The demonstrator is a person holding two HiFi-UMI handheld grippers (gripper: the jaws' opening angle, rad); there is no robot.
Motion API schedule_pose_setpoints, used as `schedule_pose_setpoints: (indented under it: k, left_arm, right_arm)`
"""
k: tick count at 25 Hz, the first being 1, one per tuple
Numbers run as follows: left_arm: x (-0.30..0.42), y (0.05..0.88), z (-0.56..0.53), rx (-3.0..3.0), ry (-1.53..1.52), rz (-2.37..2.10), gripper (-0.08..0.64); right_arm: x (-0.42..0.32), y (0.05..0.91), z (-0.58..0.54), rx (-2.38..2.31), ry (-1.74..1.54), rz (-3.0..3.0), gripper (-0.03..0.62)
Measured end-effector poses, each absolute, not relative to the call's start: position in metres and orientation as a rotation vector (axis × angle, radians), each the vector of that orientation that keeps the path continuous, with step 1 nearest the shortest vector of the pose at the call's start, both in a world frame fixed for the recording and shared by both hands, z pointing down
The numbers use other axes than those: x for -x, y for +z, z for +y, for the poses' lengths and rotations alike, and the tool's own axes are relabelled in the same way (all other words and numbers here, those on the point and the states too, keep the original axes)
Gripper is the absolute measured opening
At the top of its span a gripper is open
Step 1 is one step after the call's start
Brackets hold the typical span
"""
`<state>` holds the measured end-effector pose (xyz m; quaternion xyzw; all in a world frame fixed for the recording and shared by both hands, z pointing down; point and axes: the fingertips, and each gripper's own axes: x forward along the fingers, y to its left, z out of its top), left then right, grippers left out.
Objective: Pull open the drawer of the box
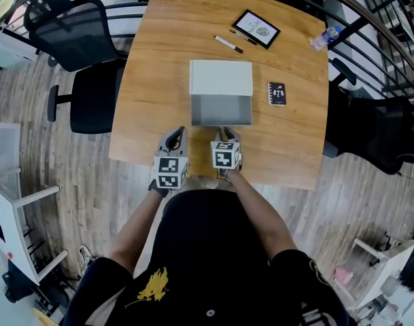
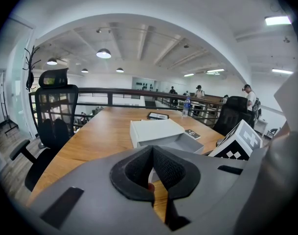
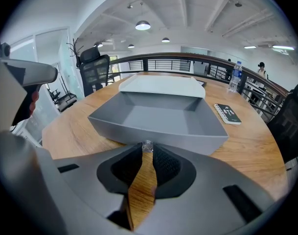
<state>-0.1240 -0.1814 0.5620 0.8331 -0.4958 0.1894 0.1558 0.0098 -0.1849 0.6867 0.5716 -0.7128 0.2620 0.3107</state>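
Note:
A white box (image 1: 220, 77) lies mid-table, and its grey drawer (image 1: 221, 110) stands pulled out toward me, empty inside. My right gripper (image 1: 226, 133) sits at the middle of the drawer's front wall. In the right gripper view the jaw tips (image 3: 147, 148) pinch a small clear knob (image 3: 147, 145) on the drawer (image 3: 158, 119). My left gripper (image 1: 176, 136) hovers just left of the drawer's front corner, with its pads together and nothing between them (image 2: 152, 151). The box (image 2: 156, 130) lies ahead of it.
A black notebook (image 1: 277, 93) lies right of the box. A framed card (image 1: 256, 28) and a pen (image 1: 228, 43) sit at the far side, a water bottle (image 1: 323, 38) at the far right corner. Office chairs (image 1: 77, 32) (image 1: 376, 134) flank the wooden table (image 1: 152, 80).

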Motion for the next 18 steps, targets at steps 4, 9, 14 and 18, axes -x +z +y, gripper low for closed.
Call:
schedule_pose_setpoints:
  k: [4,9,14,18]
  left_arm:
    - [0.1246,0.5622,-0.1804,-2.385,0.540,-1.423,0.009]
    - [0.1222,0.5631,-0.1803,-2.386,0.541,-1.417,0.009]
    - [0.1216,0.5601,-0.1810,-2.387,0.539,-1.414,0.009]
    - [0.1238,0.5582,-0.1815,-2.388,0.529,-1.426,0.009]
  right_arm:
    - [-0.0086,0.6880,-0.1837,-1.511,0.698,-1.880,0.063]
    - [-0.0083,0.6891,-0.1837,-1.502,0.698,-1.886,0.063]
    - [-0.0072,0.6864,-0.1875,-1.502,0.713,-1.891,0.064]
    - [-0.0039,0.6881,-0.1878,-1.491,0.756,-1.908,0.072]
